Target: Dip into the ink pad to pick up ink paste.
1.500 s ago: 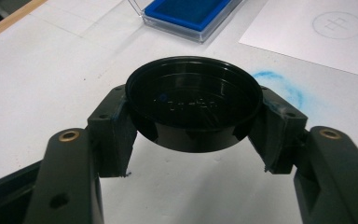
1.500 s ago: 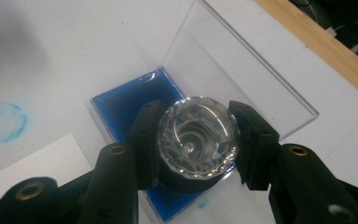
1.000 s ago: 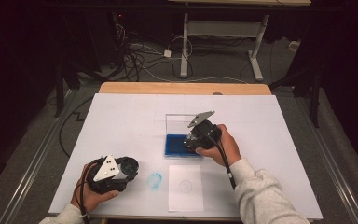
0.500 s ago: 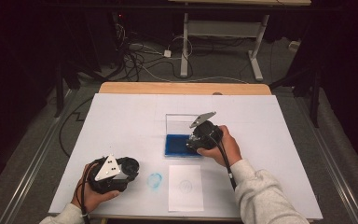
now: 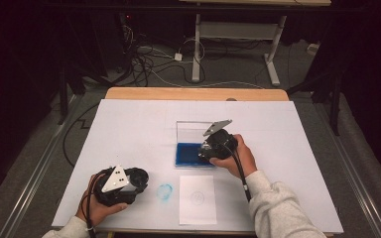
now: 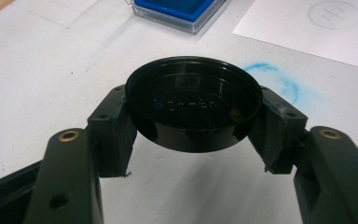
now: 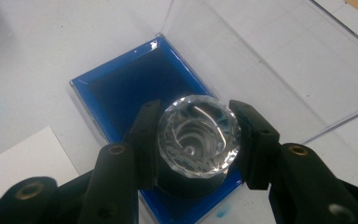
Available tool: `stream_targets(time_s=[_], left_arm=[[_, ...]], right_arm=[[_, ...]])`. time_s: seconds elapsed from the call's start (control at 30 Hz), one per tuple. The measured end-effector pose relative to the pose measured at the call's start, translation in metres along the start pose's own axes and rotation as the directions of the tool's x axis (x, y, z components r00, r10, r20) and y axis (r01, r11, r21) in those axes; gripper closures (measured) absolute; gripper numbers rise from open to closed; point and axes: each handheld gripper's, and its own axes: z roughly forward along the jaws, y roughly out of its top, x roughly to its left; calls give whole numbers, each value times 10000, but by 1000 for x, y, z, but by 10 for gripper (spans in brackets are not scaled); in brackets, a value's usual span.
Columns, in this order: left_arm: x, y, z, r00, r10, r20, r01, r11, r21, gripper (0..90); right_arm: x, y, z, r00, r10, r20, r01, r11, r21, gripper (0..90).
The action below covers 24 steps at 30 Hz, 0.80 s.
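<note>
Little had moved since the second-earlier frame: the right hand had edged slightly over the pad, the left hand had stayed where it was, and neither grip had changed.

High view. White table (image 5: 129, 129) with a blue ink pad (image 5: 187, 154) near the centre, its clear lid (image 5: 191, 131) standing open behind it. Right gripper (image 5: 213, 148) sat over the pad's right end. Left gripper (image 5: 129, 184) rested near the front-left edge. A white sheet (image 5: 197, 199) with a faint printed circle lay in front of the pad, and a blue ink smudge (image 5: 164, 192) marked the table between the sheet and the left gripper.

Left gripper view. Jaws clamped on either side of a round black cap (image 6: 193, 105), hollow side up, held clear above the table. The smudge showed just beyond it.

Right gripper view. Jaws closed on a stamp (image 7: 198, 137) with a faceted clear knob on top and a dark body below. It stood upright over the near end of the blue pad; I could not tell whether its face touched the ink.

Judgement: the inking step was in hand. The next move would call for lifting the stamp straight up, carrying it over the sheet's printed circle, and pressing it down squarely without smearing. The cap waited in the left jaws for refitting.
</note>
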Motion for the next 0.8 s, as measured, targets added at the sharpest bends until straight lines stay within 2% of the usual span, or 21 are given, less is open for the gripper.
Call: stream_targets(time_s=[0.2, 0.53, 0.67, 0.8], left_arm=[[0, 0, 1, 10000, 49, 46, -50, 10000, 45, 367], [-1, 1, 2, 9999, 68, 77, -68, 10000, 44, 367], [0, 1, 2, 10000, 19, 42, -19, 10000, 29, 367], [0, 1, 2, 10000, 36, 70, -36, 10000, 26, 367]], right_arm=[[3, 2, 1, 9998, -137, 143, 136, 9999, 73, 570], [1, 2, 1, 9998, -162, 75, 161, 9998, 87, 570], [5, 4, 1, 9987, -457, 219, 453, 9988, 204, 570], [2, 3, 1, 9994, -328, 100, 327, 9993, 155, 570]])
